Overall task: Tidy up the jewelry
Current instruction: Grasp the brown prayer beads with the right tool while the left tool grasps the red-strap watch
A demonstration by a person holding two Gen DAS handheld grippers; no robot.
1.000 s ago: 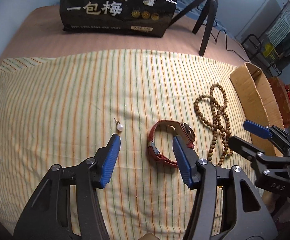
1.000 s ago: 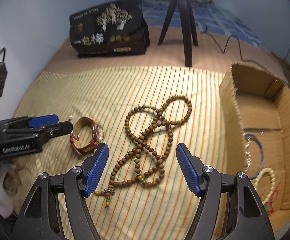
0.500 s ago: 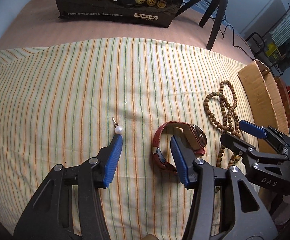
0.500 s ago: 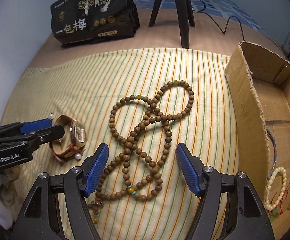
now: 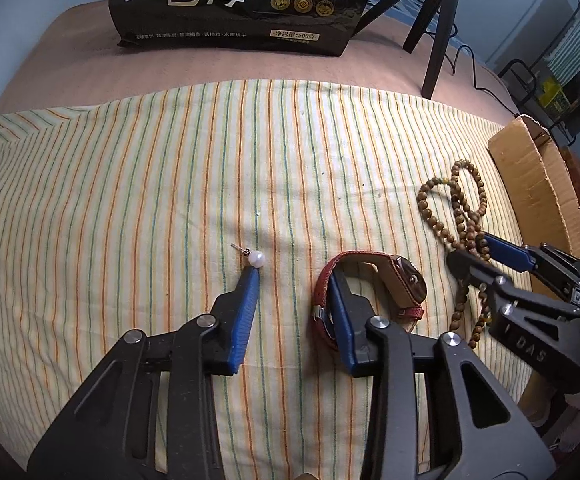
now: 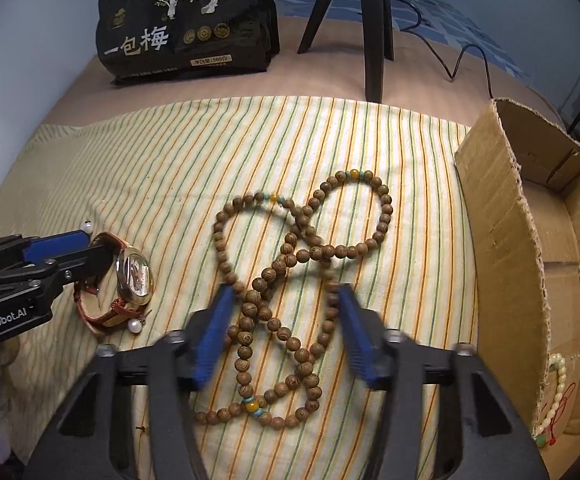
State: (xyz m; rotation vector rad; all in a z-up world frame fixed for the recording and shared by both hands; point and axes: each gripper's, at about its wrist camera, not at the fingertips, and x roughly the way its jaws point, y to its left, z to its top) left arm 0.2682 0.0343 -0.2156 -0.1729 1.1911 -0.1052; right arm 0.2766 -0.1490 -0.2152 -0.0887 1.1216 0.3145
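Your left gripper (image 5: 295, 274) is spread wide and low over the striped cloth (image 5: 130, 200), gripping nothing: its left fingertip sits just beside a pearl earring (image 5: 255, 258), while its right finger reaches inside the loop of the red-strapped watch (image 5: 370, 284), which lies on its side on the cloth. From the right wrist view a second pearl earring (image 6: 135, 326) lies against the near end of the watch strap. Your right gripper (image 6: 282, 296) is also spread apart, with one finger on each side of the tangled wooden bead necklace (image 6: 302, 256); the beads lie flat on the cloth between the fingers and neither finger pinches them. The cardboard box (image 6: 502, 240) stands just to the right of the necklace, at the cloth's edge, and a pale bead bracelet (image 6: 552, 396) lies inside it. A black snack bag (image 6: 186, 28) and a tripod (image 6: 370, 28) stand beyond the cloth.
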